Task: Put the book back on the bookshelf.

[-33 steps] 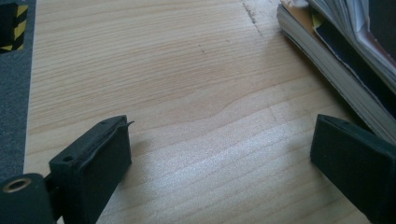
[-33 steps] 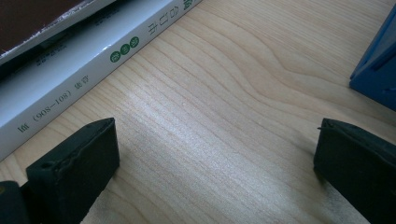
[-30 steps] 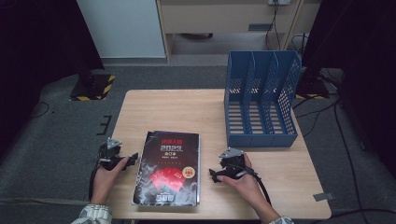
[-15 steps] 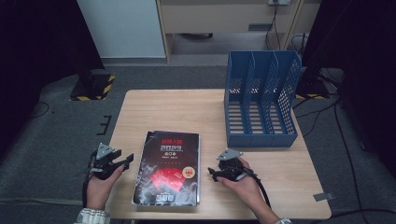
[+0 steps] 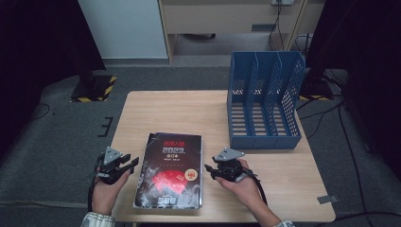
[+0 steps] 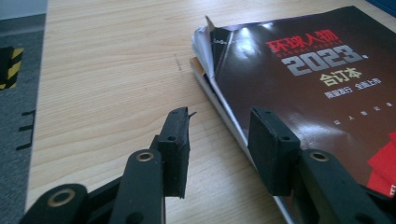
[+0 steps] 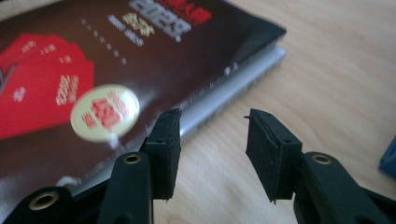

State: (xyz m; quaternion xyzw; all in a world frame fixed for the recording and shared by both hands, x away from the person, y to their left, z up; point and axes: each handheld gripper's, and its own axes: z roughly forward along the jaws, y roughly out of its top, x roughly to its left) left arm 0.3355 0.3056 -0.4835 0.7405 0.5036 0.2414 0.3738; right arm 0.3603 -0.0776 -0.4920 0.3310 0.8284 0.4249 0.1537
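An office-like workroom: grey carpet floor (image 5: 56, 142), cables (image 5: 331, 109), a blue file rack (image 5: 265, 101) on the wooden bench (image 5: 175, 111).

A blue file rack (image 5: 265, 101) with three upright slots stands at the far right of the light wooden table (image 5: 156, 111), which sits on grey carpet (image 5: 61, 142) beside a yellow-and-black striped base (image 5: 94, 89), with black cables (image 5: 340, 127) trailing to the right.

Black magazine volume (image 6: 317, 98) just beyond the left claw (image 6: 219, 140), red title 环球人物 across its cover top, silver "2023" beneath it, white 合订本 under that, smaller line below unreadable, round gold seal (image 7: 105, 113) with blurred red characters by the right claw (image 7: 212, 154)
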